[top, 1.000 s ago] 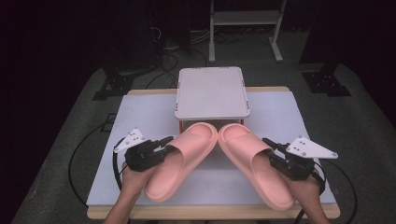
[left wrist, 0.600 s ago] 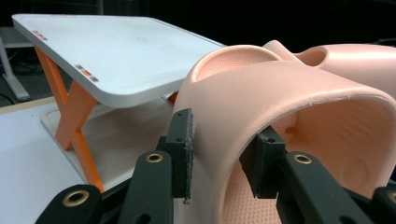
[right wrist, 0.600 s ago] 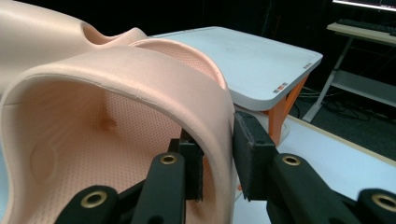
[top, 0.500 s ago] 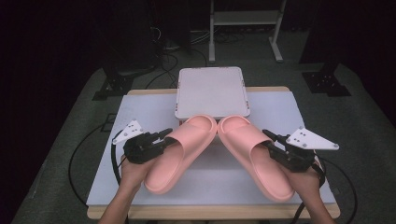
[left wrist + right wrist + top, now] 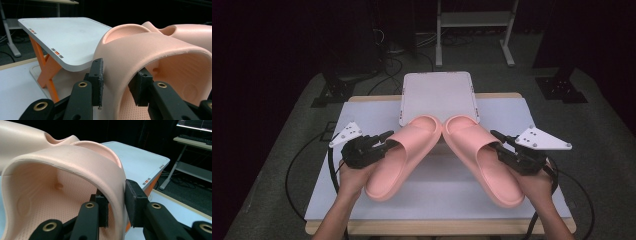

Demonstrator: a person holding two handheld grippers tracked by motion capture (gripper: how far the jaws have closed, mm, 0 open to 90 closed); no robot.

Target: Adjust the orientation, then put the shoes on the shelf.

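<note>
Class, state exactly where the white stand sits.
In the high view, the white stand sits centre-back on the table, just beyond the toes of both pink slippers.

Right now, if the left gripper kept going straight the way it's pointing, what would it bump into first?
The left gripper is shut on the strap of the left pink slipper and points toward the low white stand with orange legs. Most likely the slipper's toe would meet the stand's edge first, though depth is hard to judge.

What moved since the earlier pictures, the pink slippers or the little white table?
Both pink slippers, left and right, rose a little, toes edging over the white stand. The left gripper and right gripper stayed clamped on the straps. The stand stayed put.
</note>
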